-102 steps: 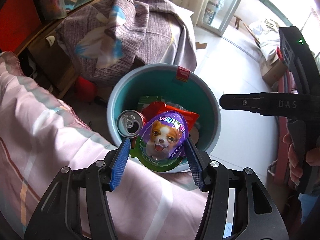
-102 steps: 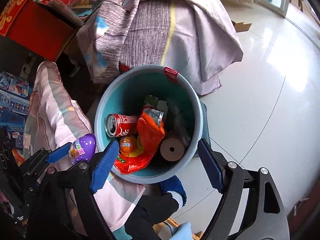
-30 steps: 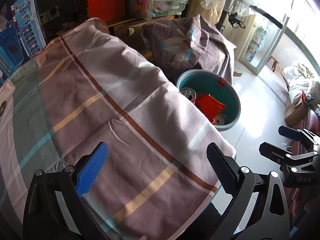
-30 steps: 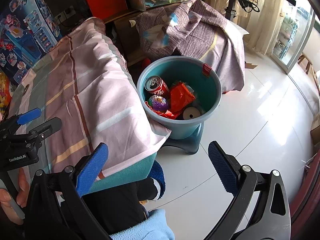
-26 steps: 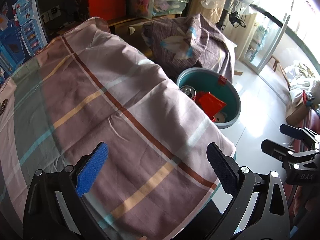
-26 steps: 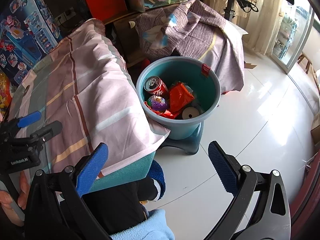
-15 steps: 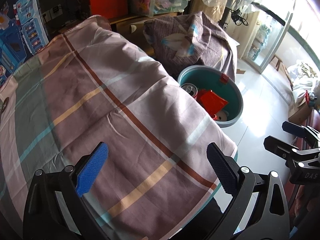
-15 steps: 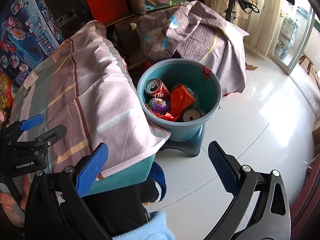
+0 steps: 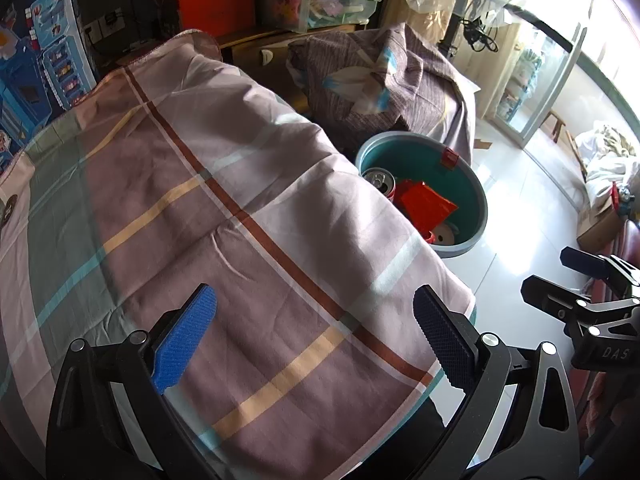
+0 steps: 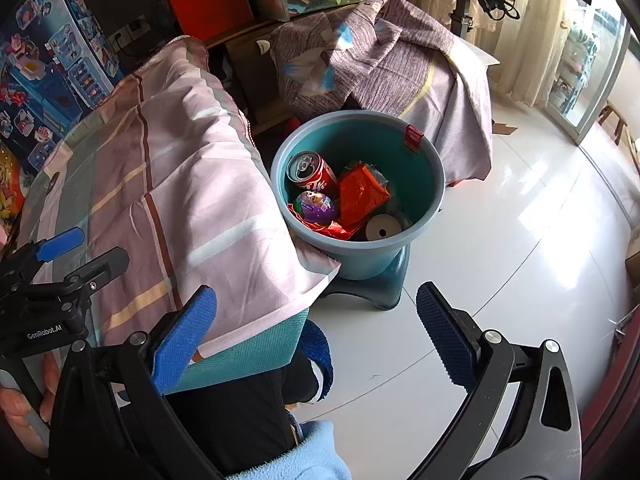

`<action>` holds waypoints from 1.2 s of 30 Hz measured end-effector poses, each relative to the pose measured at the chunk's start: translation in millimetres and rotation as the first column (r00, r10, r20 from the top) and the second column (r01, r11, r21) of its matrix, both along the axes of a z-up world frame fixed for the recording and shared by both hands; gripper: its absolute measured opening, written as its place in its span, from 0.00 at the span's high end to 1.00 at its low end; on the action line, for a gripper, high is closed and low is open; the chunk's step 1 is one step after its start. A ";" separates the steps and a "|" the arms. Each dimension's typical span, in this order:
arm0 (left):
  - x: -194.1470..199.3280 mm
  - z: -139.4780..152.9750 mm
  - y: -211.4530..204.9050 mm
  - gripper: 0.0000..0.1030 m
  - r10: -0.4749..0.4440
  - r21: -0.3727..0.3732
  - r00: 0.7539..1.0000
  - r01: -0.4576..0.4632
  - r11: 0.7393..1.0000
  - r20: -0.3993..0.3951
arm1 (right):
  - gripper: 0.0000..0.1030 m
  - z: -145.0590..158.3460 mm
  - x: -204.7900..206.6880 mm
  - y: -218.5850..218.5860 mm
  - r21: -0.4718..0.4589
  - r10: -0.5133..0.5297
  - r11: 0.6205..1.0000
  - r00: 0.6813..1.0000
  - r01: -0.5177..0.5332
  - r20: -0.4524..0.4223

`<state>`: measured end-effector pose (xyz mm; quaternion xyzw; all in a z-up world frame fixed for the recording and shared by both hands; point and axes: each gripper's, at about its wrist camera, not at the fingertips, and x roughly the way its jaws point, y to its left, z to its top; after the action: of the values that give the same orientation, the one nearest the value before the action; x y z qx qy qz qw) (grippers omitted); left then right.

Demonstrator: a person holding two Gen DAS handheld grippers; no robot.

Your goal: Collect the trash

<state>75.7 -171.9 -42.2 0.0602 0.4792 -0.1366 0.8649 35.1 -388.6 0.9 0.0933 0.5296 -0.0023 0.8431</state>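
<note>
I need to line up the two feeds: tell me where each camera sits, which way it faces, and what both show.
Left wrist: on the left gripper, over the plaid cloth, facing the teal bucket; the right gripper shows at the right edge.
Right wrist: on the right gripper, off the table's end, facing the bucket holding the purple egg toy; a dark-clothed leg and the left gripper show.
Shared: bucket, red can, cloth.

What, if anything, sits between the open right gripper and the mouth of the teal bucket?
Nothing visible blocks it. The right gripper is open and empty above bare floor, and the teal bucket is uncovered. The checked cloth drapes beside the bucket's near-left rim, possibly touching it, without covering the mouth.
</note>
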 end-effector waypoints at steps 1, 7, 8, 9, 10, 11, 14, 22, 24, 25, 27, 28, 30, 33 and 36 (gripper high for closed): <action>0.3 -0.4 0.4 0.04 -0.001 -0.002 1.000 0.001 1.000 0.000 | 0.07 0.0 0.4 -0.3 -0.001 0.001 1.000 1.000 -0.001 0.000; 0.0 -0.6 0.4 0.04 0.003 -0.018 1.000 -0.003 1.000 -0.004 | 0.07 -1.9 0.4 -1.9 0.000 -0.003 1.000 1.000 0.003 -0.002; 0.0 -0.7 -0.2 0.04 0.003 -0.015 1.000 -0.003 1.000 -0.002 | 0.07 -2.3 0.5 -2.0 0.000 -0.005 1.000 1.000 0.005 -0.003; 0.0 -1.1 -0.4 0.04 0.004 -0.012 1.000 -0.004 1.000 0.001 | 0.07 -2.6 0.3 -2.3 0.001 -0.007 1.000 1.000 0.007 -0.003; 0.1 -1.3 -0.3 0.04 0.004 -0.010 1.000 -0.004 1.000 0.002 | 0.07 -2.9 0.3 -2.5 0.002 -0.008 1.000 1.000 0.008 -0.003; -0.3 -1.9 -0.8 0.04 0.003 -0.008 1.000 -0.003 1.000 0.002 | 0.07 -3.2 0.3 -3.2 0.004 -0.008 1.000 1.000 0.008 -0.004; 0.0 -2.8 -1.0 0.04 0.010 -0.002 1.000 -0.010 1.000 0.005 | 0.07 -3.9 0.0 -3.0 0.001 -0.008 1.000 1.000 0.008 -0.005; 0.1 -4.9 0.5 0.04 0.016 -0.002 1.000 -0.016 1.000 0.009 | 0.07 -7.2 0.2 -3.1 -0.002 -0.007 1.000 1.000 0.007 -0.013; -0.3 -5.0 0.1 0.04 0.016 0.002 1.000 -0.016 1.000 0.015 | 0.07 -7.7 0.1 -3.2 -0.002 -0.007 1.000 1.000 0.007 -0.013; -0.2 -5.3 -0.1 0.04 0.015 0.000 1.000 -0.015 1.000 0.015 | 0.07 -8.1 0.1 -3.5 -0.002 -0.008 1.000 1.000 0.008 -0.014; -1.2 -5.6 -0.7 0.04 0.014 0.000 1.000 -0.014 1.000 0.013 | 0.07 -8.4 0.0 -4.0 -0.001 -0.008 1.000 1.000 0.008 -0.014; -1.2 -5.5 -0.8 0.04 0.014 0.001 1.000 -0.014 1.000 0.013 | 0.07 -8.5 0.0 -4.0 -0.003 -0.007 1.000 1.000 0.007 -0.013; -1.5 -6.2 -1.4 0.04 0.012 0.003 1.000 -0.012 1.000 0.012 | 0.07 -8.3 0.2 -4.2 -0.001 -0.007 1.000 1.000 0.007 -0.014; -1.6 -6.7 -1.9 0.04 0.011 0.004 1.000 -0.011 1.000 0.012 | 0.07 -8.2 0.2 -4.3 -0.003 -0.008 1.000 1.000 0.008 -0.014; -1.5 -6.8 -1.9 0.04 0.011 0.001 1.000 -0.011 1.000 0.010 | 0.07 -8.3 0.4 -5.3 -0.002 -0.009 1.000 1.000 0.009 -0.014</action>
<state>74.1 -173.8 -49.0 0.0587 0.4750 -0.1313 0.8681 35.5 -393.9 -7.4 0.0949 0.5349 -0.0071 0.8395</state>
